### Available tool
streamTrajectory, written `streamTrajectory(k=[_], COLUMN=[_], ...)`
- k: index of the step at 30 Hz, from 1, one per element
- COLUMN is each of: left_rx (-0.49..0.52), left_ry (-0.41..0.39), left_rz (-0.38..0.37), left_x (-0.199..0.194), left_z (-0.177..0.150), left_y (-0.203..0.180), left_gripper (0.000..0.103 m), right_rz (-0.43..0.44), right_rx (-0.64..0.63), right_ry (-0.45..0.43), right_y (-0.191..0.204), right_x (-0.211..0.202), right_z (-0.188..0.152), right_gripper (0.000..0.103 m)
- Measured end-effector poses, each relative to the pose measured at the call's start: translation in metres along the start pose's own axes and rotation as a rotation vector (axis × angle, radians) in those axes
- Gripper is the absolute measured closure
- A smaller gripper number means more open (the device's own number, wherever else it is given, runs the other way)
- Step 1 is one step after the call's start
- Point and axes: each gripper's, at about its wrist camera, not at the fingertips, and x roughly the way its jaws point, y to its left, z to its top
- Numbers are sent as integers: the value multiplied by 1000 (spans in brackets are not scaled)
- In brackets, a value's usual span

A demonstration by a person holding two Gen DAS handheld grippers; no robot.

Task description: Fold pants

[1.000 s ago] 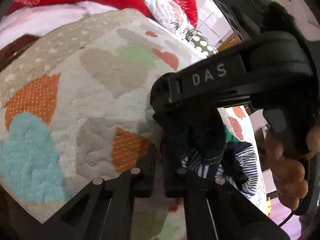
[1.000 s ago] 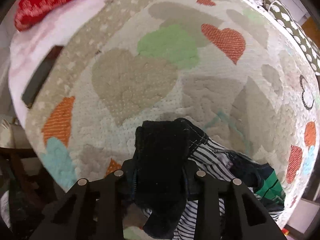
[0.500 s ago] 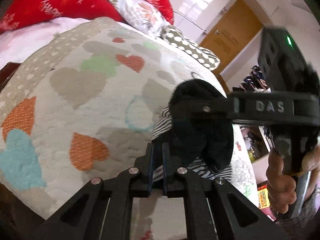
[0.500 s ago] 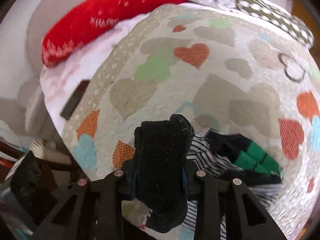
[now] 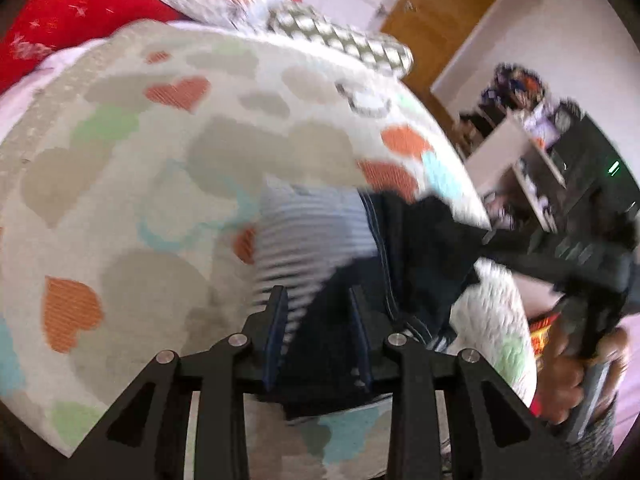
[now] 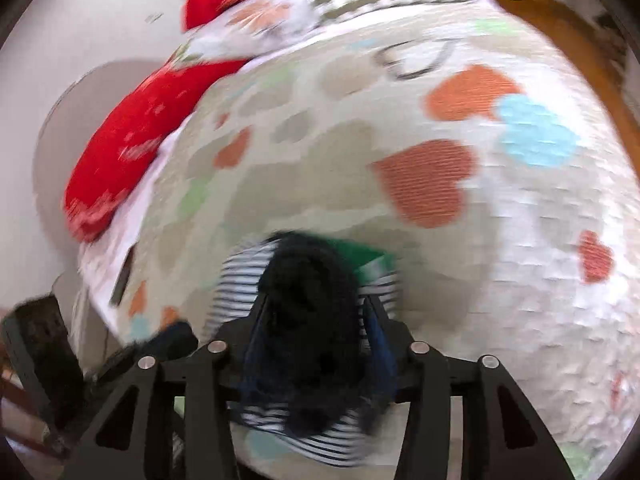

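Pants, dark fabric with striped lining [image 5: 328, 280], are hanging stretched over the heart-patterned quilt [image 5: 160, 184]. At nine o'clock the left gripper [image 5: 316, 300] is pinching one edge; at three the right gripper [image 6: 316, 304] is clamping another. Likely mid-spreading; next, lowering flat.

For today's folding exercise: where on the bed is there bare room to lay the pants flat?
The heart blanket is bare between the pants and the red pillow, and past the orange heart on the far side. It is crowded near both grippers, where the pants bunch.
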Motion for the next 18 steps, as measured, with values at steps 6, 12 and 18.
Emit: streamTrajectory(k=[6, 12, 18], left_rx=[54, 41, 23], left_ry=[-6, 4, 26], left_rz=[63, 65, 51], left_x=[11, 11, 12], left_z=[-16, -20, -26], left_y=[-20, -19, -12], left_gripper=[62, 59, 55], right_rz=[208, 455, 133], right_rx=[79, 92, 232], right_ry=[-143, -135, -96], right_y=[-21, 3, -37], right_x=[-49, -35, 12], right_z=[-2, -11, -31], right_gripper=[51, 51, 51])
